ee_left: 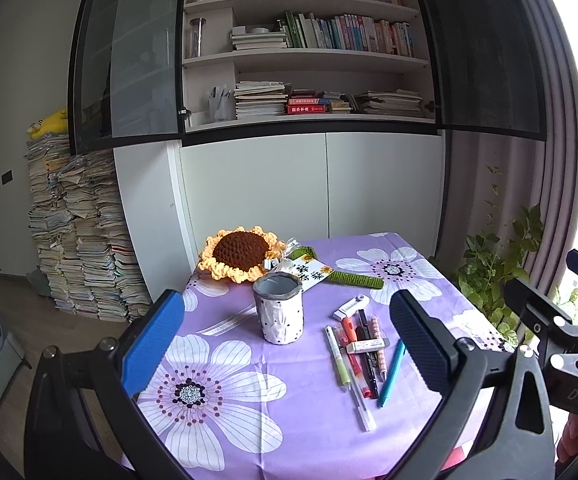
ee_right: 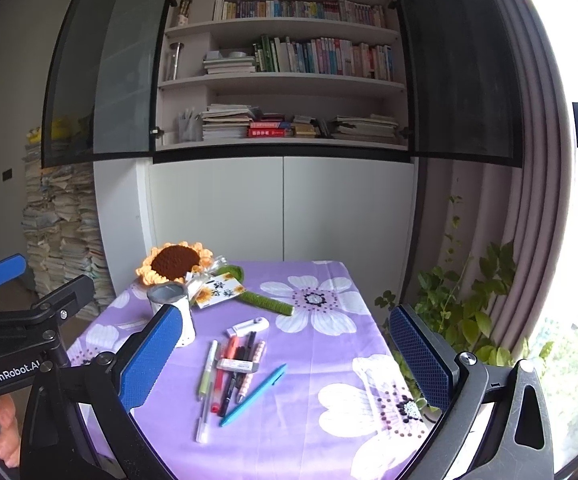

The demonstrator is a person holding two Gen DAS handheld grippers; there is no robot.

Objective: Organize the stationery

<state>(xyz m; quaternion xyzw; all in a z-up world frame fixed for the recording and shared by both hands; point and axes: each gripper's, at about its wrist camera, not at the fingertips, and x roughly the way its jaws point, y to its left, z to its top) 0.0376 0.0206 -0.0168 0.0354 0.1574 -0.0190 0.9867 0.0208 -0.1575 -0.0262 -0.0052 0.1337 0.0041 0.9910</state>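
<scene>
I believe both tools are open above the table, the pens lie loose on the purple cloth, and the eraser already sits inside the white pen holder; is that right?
Not quite: the eraser is not in the white pen holder; it lies across the pens on the purple cloth, as the left wrist view shows. The left tool and right tool are indeed open.

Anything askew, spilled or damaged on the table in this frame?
Nothing is spilled or visibly damaged. The pens lie loose in a rough bundle beside the upright cup, with an eraser across them and a clear pen off to one end. That is just the untidied starting state. Both hand-held grippers are open and empty.
</scene>
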